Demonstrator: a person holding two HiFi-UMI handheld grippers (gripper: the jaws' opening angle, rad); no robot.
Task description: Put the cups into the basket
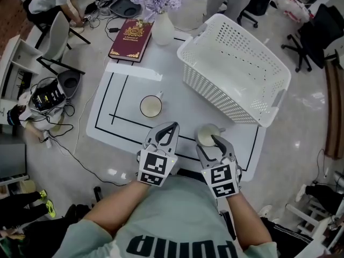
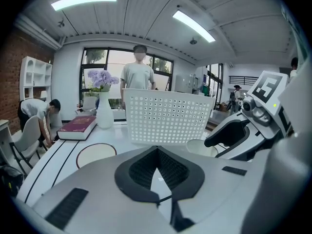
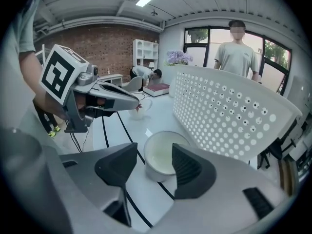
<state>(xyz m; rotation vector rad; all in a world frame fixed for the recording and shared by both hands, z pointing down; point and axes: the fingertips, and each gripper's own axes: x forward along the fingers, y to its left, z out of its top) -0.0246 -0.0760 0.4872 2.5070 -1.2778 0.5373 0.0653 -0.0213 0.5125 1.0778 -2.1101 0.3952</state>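
Note:
Two cream cups stand on the white table. The handled cup is left of centre, ahead of my left gripper, whose jaws are closed with nothing in them. The second cup sits at the tips of my right gripper. In the right gripper view this cup lies between the spread pads of the right gripper, and a gap shows beside the left pad. The white perforated basket stands empty at the back right. In the left gripper view the handled cup lies left of the left gripper.
A white vase of purple flowers and a red book stand at the table's far edge. A white strip lies on the table. A person stands beyond the basket. Chairs and cables are on the floor to the left.

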